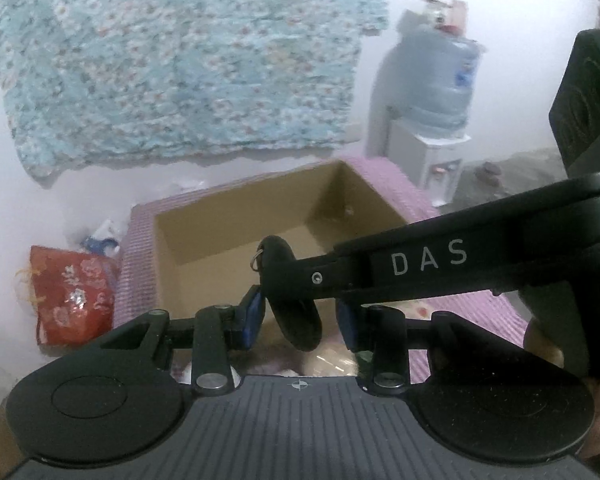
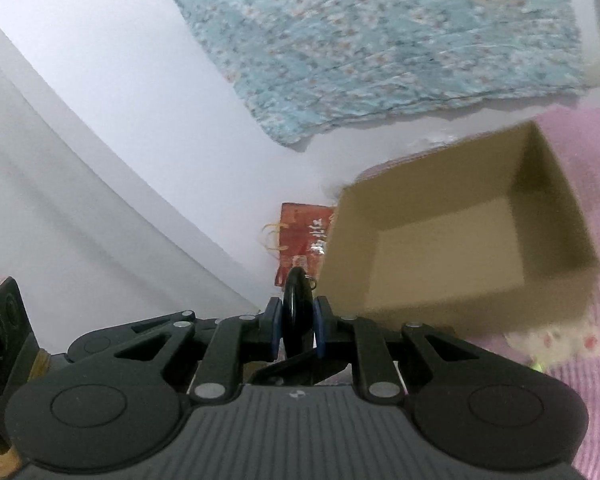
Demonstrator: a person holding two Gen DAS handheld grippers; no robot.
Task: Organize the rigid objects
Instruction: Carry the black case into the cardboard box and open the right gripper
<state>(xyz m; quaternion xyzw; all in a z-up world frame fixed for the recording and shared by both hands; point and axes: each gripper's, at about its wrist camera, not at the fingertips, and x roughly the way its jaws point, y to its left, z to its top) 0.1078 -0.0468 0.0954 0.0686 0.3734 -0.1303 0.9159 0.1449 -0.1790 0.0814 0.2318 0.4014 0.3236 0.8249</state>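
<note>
A flat black oval object with a small metal ring (image 2: 297,312) is clamped edge-on between my right gripper's (image 2: 297,330) blue pads. In the left wrist view the same black object (image 1: 288,292) hangs between my left gripper's (image 1: 302,322) open blue pads, held by the right gripper's fingers (image 1: 380,268), which reach in from the right. The left pads stand apart from the object. An open, empty cardboard box (image 1: 260,216) sits just beyond on a pink ribbed cover; it also shows in the right wrist view (image 2: 460,240).
A red gift bag (image 1: 72,296) lies left of the box by the white wall. A floral blue cloth (image 1: 180,60) hangs on the wall above. A water dispenser (image 1: 432,112) stands at the back right. A pale soft item (image 1: 332,364) lies under the left gripper.
</note>
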